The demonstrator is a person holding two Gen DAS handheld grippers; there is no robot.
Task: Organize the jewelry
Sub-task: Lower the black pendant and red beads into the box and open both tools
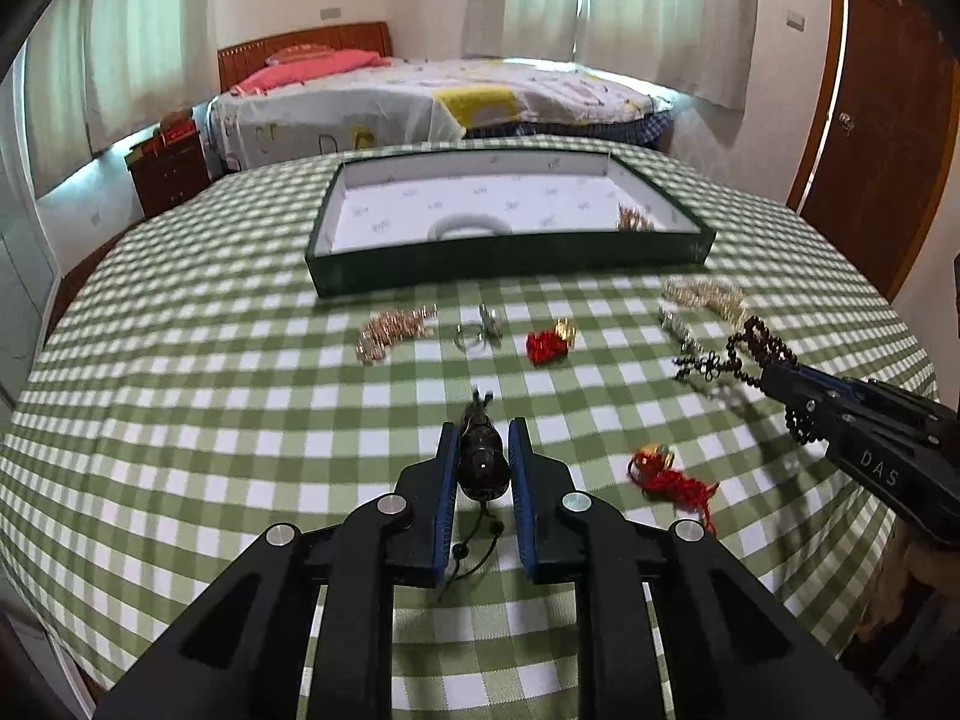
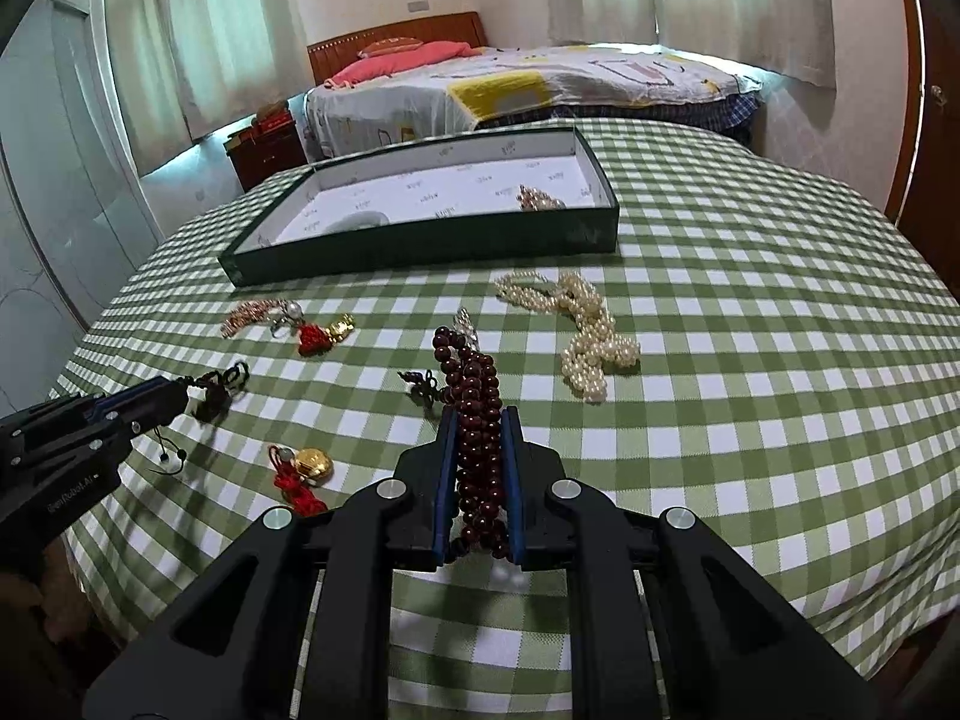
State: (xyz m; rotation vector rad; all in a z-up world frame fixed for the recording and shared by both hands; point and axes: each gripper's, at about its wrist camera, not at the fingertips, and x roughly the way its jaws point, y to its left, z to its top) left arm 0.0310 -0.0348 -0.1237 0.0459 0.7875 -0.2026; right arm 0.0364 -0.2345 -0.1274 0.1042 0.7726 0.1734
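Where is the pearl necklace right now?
The pearl necklace lies on the checked tablecloth, right of the dark red beads, in front of the green tray.

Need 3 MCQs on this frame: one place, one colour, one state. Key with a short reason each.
1. Where does the white bangle lie?
A. in the dark green tray
B. on the checked cloth
C. in the left gripper

2. What colour are the beads held by the right gripper?
A. white
B. dark red
C. gold

3. What state is the left gripper in?
A. open, holding nothing
B. shut on a dark pendant
C. not in view

Key: 1 A, it sits on the tray's white lining; 2 B, the dark red bead strand fills the fingers; 3 B, both pads flank the pendant, lifted off the cloth.
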